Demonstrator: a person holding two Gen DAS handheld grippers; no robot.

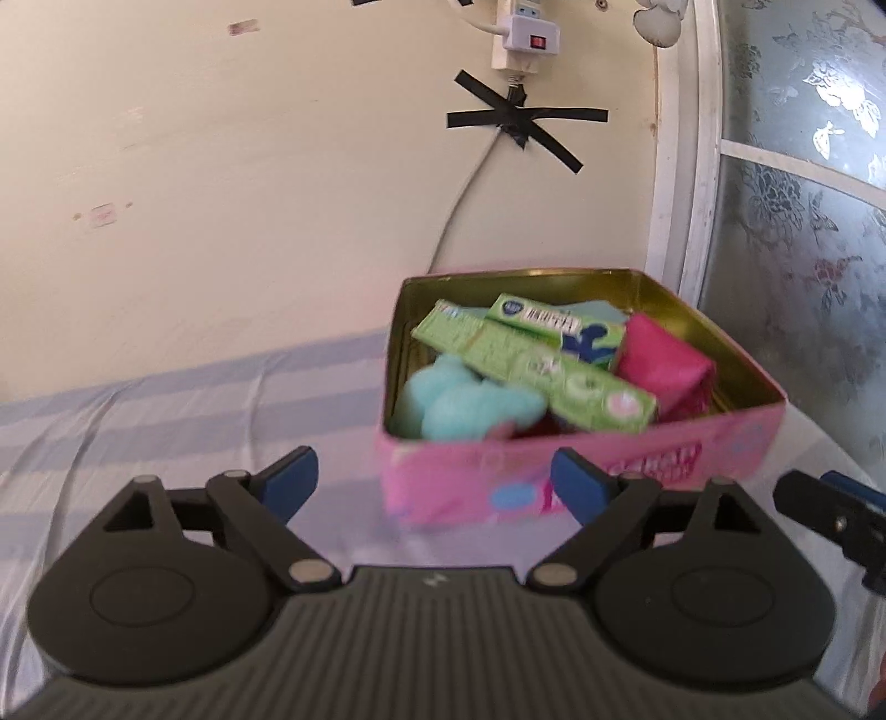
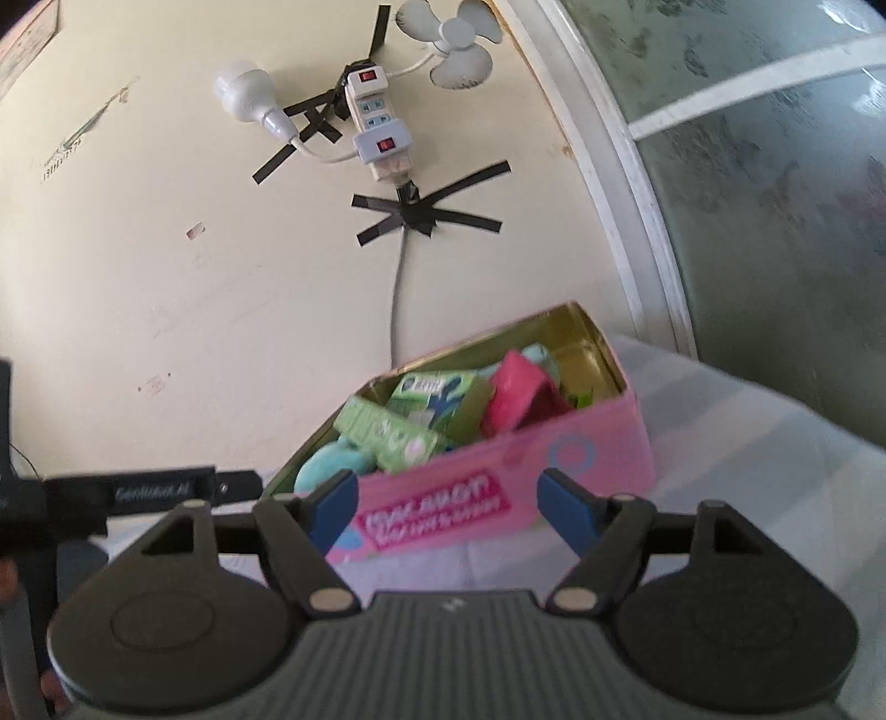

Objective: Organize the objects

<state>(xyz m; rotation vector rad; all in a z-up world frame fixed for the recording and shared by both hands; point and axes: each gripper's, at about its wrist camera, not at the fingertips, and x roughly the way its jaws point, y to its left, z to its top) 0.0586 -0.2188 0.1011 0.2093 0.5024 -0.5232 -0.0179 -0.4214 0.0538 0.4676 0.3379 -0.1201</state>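
Both tongs, left (image 1: 434, 482) and right (image 2: 448, 507), gape wide and empty near the packed pink tin (image 1: 581, 476), probably because everything is stowed.

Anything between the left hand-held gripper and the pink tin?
No: in the left wrist view only bare striped sheet separates the open left hand-held gripper from the pink tin.

Each camera sits low behind its own jaws and looks forward at the wall. Both are close to the pink tin (image 1: 581, 476) (image 2: 498, 487). The left one sees its corner, the right one its long side. Both show the taped plug strip (image 1: 523, 41) (image 2: 379, 133).
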